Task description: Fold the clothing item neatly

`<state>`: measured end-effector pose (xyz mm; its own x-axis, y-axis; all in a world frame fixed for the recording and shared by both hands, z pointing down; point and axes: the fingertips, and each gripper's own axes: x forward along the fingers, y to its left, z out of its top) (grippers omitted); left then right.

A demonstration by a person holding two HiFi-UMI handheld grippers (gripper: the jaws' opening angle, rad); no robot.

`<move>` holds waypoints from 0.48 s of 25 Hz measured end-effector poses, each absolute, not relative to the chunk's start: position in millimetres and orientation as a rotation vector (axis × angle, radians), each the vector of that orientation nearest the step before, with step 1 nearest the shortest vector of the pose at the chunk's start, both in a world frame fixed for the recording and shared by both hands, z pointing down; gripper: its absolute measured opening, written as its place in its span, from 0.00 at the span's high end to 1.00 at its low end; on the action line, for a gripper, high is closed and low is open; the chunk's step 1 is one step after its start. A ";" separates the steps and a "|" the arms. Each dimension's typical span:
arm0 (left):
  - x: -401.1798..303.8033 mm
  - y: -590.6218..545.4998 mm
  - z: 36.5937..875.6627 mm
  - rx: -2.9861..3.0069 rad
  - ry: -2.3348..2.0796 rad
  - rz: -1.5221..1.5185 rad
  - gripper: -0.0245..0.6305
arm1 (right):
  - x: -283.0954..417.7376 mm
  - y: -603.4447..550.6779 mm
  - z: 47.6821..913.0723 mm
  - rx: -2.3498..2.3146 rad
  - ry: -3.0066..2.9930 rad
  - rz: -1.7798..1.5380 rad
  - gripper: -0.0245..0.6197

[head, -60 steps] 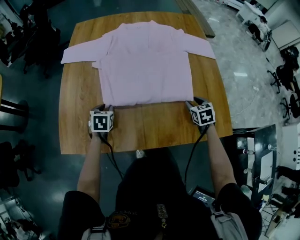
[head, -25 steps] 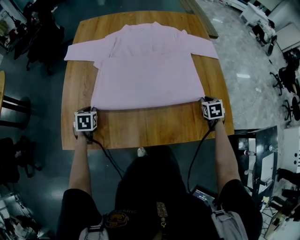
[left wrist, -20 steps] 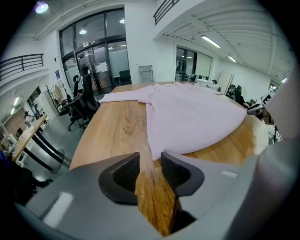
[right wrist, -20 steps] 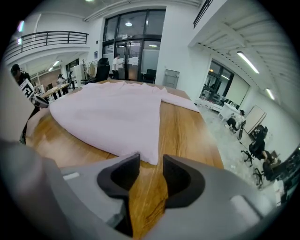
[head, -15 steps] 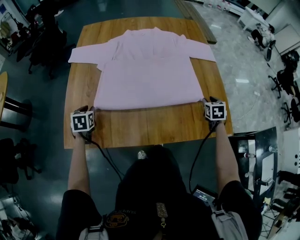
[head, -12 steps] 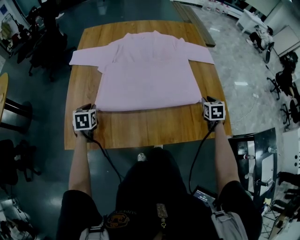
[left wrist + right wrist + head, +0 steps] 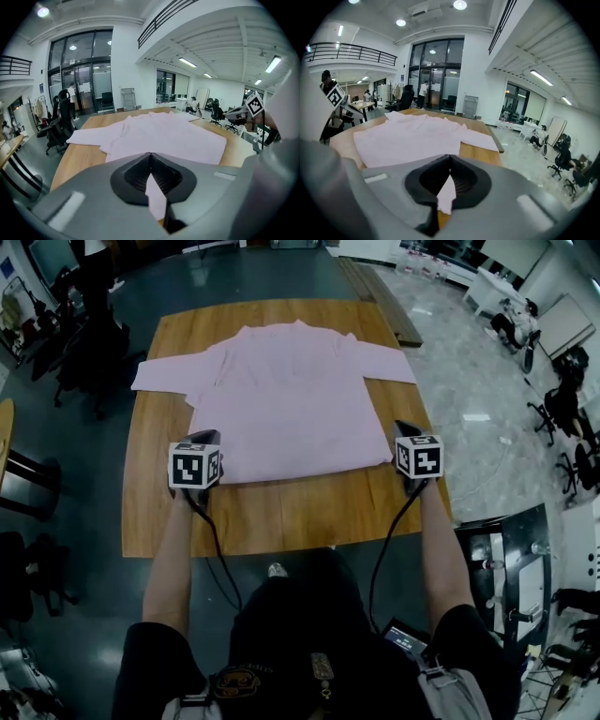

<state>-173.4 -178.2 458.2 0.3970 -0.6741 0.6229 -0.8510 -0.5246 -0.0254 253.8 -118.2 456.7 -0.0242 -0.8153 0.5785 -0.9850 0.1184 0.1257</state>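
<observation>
- Both tools have shifted since half a second back. The left hand-held gripper [image 7: 206,437] was sitting out beside the shirt's near left corner and is now over that corner. The right hand-held gripper [image 7: 405,427] has come up a bit at the near right corner.
- Jaws on both have just been closing, and each pair is now clamped on pink cloth. In the left gripper view a small flap [image 7: 154,196] is pinched between the pads, and it's the same story with the flap [image 7: 446,194] in the right gripper view.
- The shirt [image 7: 291,399] (pink, long-sleeved) is spread flat on the wooden tabletop [image 7: 281,517], with the collar at the far end and the hem toward the person.
- Sleeves stick out sideways. The left sleeve [image 7: 161,374] reaches about to the tabletop's left edge, and the right sleeve [image 7: 389,367] ends near the right edge.
- A strip of bare wood shows between the hem and the near edge.
- Each gripper has its marker cube on top, left cube [image 7: 195,467] and right cube [image 7: 419,456], with a black cable [image 7: 217,554] trailing back toward the person.
- Around the table there's dark floor [image 7: 56,521] and some office chairs [image 7: 89,348] off to the left.
</observation>
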 end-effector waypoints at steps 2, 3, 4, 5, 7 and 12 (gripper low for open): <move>-145.0 -190.1 453.5 2.382 -1.299 0.828 0.95 | 264.3 -132.1 451.4 1.748 -1.908 0.424 0.96; -129.8 -195.6 451.7 2.391 -1.281 0.819 0.95 | 271.9 -138.8 449.7 1.756 -1.918 0.429 0.96; -113.8 -201.6 450.1 2.401 -1.265 0.813 0.95 | 280.6 -145.8 448.8 1.763 -1.925 0.435 0.96; -97.1 -208.6 448.8 2.413 -1.250 0.809 0.95 | 289.9 -153.5 448.9 1.770 -1.931 0.441 0.96; -61.1 -225.0 447.2 2.438 -1.224 0.803 0.95 | 309.1 -169.8 453.4 1.780 -1.941 0.458 0.96; 27.0 -268.2 451.0 2.478 -1.156 0.804 0.95 | 353.7 -214.3 472.5 1.792 -1.961 0.524 0.95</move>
